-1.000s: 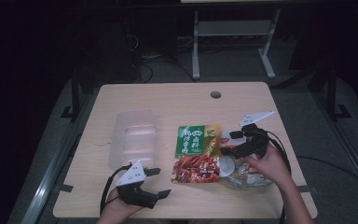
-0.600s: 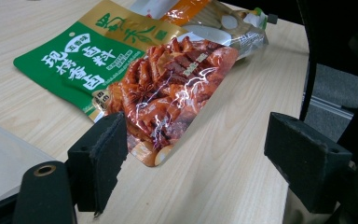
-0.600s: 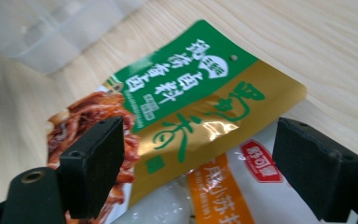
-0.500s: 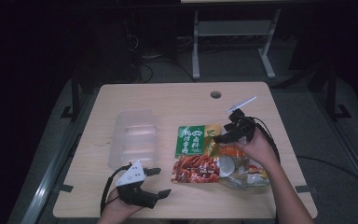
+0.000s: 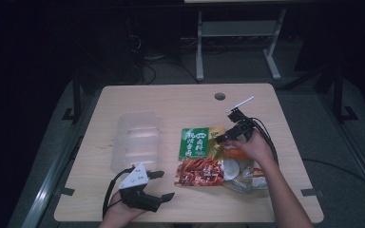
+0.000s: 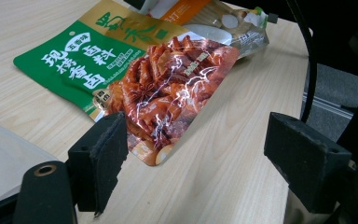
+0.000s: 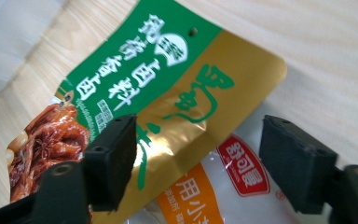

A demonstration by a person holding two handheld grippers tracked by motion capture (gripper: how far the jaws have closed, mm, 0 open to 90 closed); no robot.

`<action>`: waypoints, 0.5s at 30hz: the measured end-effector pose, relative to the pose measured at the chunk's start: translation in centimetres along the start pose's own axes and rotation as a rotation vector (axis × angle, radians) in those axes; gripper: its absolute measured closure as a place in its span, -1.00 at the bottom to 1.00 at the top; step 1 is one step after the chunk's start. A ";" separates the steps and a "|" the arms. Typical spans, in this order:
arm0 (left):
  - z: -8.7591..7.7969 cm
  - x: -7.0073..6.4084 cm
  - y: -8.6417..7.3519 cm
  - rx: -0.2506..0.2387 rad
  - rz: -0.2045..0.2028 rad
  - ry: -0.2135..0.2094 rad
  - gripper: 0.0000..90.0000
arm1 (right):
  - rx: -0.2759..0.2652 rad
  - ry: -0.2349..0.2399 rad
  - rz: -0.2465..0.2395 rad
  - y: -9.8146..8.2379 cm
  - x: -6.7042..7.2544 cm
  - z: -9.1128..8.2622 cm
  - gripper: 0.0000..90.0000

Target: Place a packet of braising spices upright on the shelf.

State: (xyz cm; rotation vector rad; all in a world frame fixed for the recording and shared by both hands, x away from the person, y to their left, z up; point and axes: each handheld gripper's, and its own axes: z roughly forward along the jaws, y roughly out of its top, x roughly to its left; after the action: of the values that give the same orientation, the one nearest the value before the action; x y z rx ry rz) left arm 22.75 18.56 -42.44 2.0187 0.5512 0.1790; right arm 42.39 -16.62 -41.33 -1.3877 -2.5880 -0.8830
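Note:
A green, gold and red sauce packet (image 5: 200,154) lies flat in the middle of the wooden table, partly over a white and orange packet (image 5: 244,172). My right gripper (image 5: 222,138) hovers over the green packet's far right corner. Its jaws are open and have just been closing. In the right gripper view the gold corner (image 7: 200,116) and the white packet (image 7: 235,179) lie between the right gripper's (image 7: 198,140) jaws, untouched by the pads. My left gripper (image 5: 165,185) rests open at the front left, its jaws toward the green packet (image 6: 135,74), nothing between them.
A clear plastic container (image 5: 135,140) lies left of the packets, just beyond my left gripper. A round cable hole (image 5: 219,96) sits near the table's (image 5: 171,102) far edge. A black cable (image 5: 265,137) trails from my right gripper toward the table's right edge.
My right hand has moved away from me and leftward, from beside the white packet to above the green packet's far corner, and its jaws have narrowed. The left gripper has stayed still.

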 end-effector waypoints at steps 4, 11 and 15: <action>0.1 -0.1 0.1 -0.001 0.002 -0.001 -0.52 | 0.031 0.001 0.039 0.0 -0.2 0.4 -0.27; 0.3 -0.1 0.1 0.001 0.002 -0.007 -0.52 | 0.065 0.011 0.058 0.1 -0.1 1.3 -0.02; 0.4 -0.1 0.1 0.003 0.003 -0.011 -0.52 | 0.076 0.018 0.056 0.0 -0.2 1.8 0.15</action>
State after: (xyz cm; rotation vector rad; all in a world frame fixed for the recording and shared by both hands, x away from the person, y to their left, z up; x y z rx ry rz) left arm 22.79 18.18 -42.52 2.0220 0.5415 0.1691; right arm 42.87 -15.80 -42.84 -1.4178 -2.5281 -0.7775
